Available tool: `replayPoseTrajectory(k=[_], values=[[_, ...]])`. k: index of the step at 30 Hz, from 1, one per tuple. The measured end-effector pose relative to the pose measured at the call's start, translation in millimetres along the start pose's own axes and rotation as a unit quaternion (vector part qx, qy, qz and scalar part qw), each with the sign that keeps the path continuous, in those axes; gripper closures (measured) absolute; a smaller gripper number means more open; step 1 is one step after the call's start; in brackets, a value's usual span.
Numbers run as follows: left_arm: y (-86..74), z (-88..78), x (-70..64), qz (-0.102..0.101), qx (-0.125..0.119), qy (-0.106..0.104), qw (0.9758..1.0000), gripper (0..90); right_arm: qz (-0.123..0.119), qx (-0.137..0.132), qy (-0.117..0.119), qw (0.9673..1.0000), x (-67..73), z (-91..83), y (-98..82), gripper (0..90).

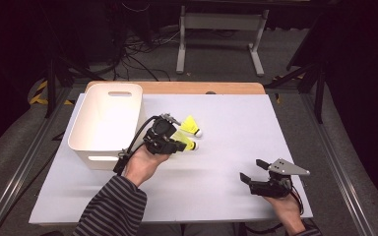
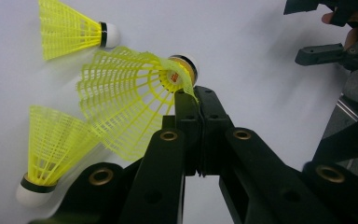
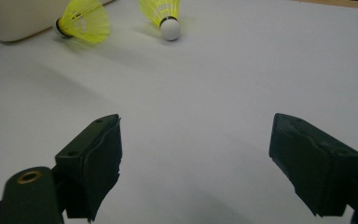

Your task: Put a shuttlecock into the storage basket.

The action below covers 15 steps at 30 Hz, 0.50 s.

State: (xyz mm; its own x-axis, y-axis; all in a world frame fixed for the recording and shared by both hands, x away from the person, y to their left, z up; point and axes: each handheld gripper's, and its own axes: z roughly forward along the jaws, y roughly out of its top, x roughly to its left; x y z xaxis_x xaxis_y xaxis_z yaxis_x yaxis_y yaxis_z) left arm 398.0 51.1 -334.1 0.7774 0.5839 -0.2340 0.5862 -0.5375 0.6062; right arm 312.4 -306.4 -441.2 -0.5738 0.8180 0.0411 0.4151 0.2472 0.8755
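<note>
So, from the high view the bin [image 1: 107, 120] is empty, the left gripper [image 2: 193, 95] clamps a shuttlecock [image 2: 130, 93] skirt beside it with two more lying nearby, while the right gripper [image 3: 196, 163] gapes idle

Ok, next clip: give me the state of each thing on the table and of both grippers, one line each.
left gripper: shut, pinching the skirt edge of the held shuttlecock
right gripper: open, nothing between its jaws, over bare table
far shuttlecock: lying on its side, free
near shuttlecock: lying on the table, free
white bin: upright, nothing visible inside
</note>
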Motion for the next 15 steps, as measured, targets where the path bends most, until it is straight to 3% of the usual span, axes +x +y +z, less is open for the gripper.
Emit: replayPoseTrajectory(k=[15], values=[[-1.5, -6.2, 3.2, 0.003, 0.001, 0.013, 0.9999, 89.3, 0.002, 0.001, 0.0, 1.0, -0.3, -0.4, 0.0, 17.7]])
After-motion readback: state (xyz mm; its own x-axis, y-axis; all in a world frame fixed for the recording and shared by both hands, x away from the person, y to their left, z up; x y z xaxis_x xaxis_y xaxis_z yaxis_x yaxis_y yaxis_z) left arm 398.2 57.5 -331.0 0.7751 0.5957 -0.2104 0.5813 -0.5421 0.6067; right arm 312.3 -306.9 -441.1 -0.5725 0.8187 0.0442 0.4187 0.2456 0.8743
